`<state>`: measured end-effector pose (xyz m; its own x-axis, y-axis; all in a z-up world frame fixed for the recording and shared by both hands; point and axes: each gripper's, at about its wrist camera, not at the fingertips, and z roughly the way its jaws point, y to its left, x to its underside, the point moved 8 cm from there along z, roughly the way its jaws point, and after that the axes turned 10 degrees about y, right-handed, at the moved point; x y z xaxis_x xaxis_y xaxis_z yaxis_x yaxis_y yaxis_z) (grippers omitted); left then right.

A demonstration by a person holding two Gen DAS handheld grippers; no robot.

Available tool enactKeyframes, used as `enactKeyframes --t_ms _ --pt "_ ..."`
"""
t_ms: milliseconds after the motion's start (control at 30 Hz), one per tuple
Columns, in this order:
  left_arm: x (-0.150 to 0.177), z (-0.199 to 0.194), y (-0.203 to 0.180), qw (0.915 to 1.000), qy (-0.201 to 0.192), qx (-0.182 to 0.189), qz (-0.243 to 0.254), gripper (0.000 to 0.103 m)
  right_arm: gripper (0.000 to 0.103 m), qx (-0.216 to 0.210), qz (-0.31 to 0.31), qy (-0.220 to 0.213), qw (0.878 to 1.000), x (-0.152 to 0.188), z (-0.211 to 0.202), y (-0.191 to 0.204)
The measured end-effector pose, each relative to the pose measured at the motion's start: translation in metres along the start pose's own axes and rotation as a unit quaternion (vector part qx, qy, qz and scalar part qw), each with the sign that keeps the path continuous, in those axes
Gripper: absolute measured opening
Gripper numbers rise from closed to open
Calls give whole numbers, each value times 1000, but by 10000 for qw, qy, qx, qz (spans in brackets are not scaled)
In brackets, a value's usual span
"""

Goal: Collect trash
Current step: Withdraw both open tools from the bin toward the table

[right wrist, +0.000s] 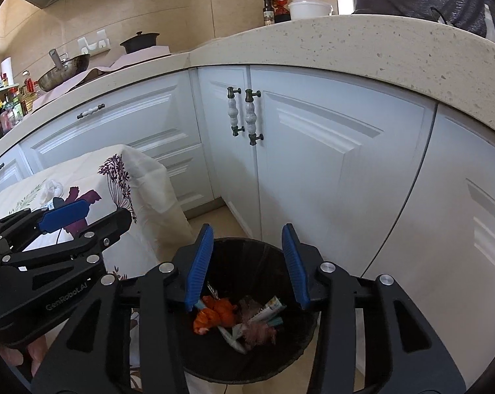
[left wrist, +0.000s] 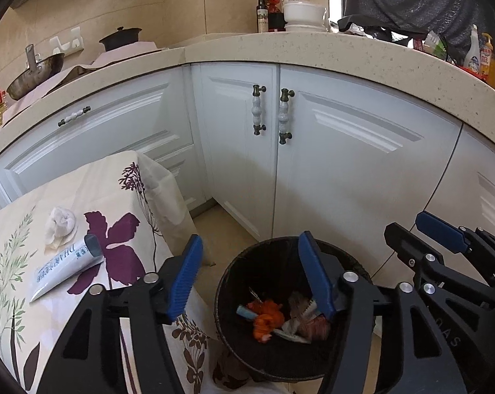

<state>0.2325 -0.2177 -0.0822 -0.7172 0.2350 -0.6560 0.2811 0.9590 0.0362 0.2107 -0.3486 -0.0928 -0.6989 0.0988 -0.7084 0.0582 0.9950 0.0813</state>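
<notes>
Far left on your flowered tablecloth point(left wrist: 93, 184): a crumpled tissue point(left wrist: 61, 222), and just near of it a white tube point(left wrist: 63, 267). Your left gripper point(left wrist: 250, 274) has its jaws apart, holding nothing, between table edge and bin. The black bin point(right wrist: 247, 312) on the floor holds orange scrap point(right wrist: 216, 312) and wrappers point(right wrist: 267, 308). Your right gripper point(right wrist: 247, 262) hangs above it, jaws apart, nothing held.

Black bin point(right wrist: 247, 344) of scraps; tube point(left wrist: 63, 267), tissue point(left wrist: 61, 222) on table.
</notes>
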Motion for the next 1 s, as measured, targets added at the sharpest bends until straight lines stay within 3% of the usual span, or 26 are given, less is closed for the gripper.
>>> enactKeyframes --t_ms 600,1000 --pt "-4 -16 14 9998 -183 42 -75 75 45 67 17 -144 9999 -5 -15 4" --pt "16 -34 79 9991 -141 -382 -130 76 46 -227 -161 -96 9996 -6 -13 38"
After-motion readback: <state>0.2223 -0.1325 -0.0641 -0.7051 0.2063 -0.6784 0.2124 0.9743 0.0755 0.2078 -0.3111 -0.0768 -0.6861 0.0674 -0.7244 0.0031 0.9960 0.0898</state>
